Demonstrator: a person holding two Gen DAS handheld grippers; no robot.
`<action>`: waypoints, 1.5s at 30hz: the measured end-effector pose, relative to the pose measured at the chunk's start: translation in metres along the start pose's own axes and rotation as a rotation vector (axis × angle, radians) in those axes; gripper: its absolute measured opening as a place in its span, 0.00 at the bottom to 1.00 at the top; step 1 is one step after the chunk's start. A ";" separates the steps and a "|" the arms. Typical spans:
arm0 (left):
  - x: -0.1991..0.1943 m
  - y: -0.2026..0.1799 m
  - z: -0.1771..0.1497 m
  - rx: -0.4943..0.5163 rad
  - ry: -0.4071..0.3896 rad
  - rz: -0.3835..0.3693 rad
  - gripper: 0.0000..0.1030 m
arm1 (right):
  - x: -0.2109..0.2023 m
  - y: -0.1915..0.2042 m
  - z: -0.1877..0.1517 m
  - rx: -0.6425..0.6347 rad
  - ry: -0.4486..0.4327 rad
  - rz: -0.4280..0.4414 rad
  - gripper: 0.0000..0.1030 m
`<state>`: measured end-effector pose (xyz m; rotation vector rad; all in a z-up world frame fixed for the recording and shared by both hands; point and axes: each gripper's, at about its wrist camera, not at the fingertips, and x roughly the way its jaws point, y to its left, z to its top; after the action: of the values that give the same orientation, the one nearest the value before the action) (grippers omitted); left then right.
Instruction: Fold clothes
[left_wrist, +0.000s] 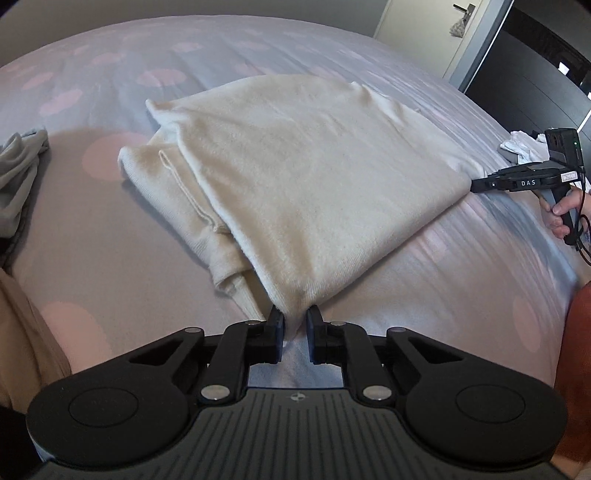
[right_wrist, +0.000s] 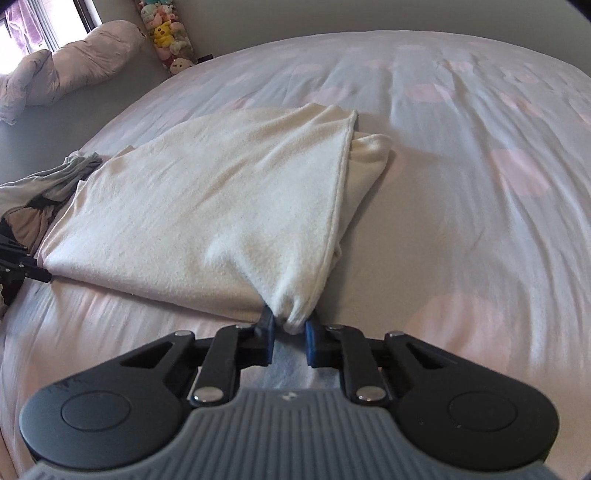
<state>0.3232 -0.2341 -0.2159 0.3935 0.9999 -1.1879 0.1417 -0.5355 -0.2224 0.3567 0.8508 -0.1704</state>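
On the bed (left_wrist: 110, 266), covered by a pale sheet with pink spots, a cream garment (left_wrist: 295, 177) lies folded into a rough rectangle. Left gripper (left_wrist: 295, 321): fingers nearly closed, pinching the near corner of the garment. Right gripper (right_wrist: 289, 325): fingers likewise narrowed, clamping a bunched corner at the opposite end of the same edge. A grey garment (left_wrist: 18, 173) lies crumpled beside the fold.

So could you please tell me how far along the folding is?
The cream sweater already lies doubled on the bed. Left tool and right tool each pinch a near corner. The grey garment remains unfolded.
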 end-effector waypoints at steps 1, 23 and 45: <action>-0.003 0.000 -0.001 -0.010 0.004 0.009 0.10 | -0.001 0.001 0.000 0.000 0.008 -0.010 0.14; -0.041 -0.047 -0.038 -0.255 -0.168 0.326 0.13 | -0.019 0.039 -0.009 -0.246 -0.036 -0.265 0.33; -0.024 -0.102 -0.041 0.052 -0.117 0.587 0.23 | -0.037 0.071 -0.041 -0.532 0.007 -0.352 0.24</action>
<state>0.2123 -0.2283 -0.1953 0.6032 0.6838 -0.6951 0.1097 -0.4547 -0.2023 -0.2939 0.9256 -0.2593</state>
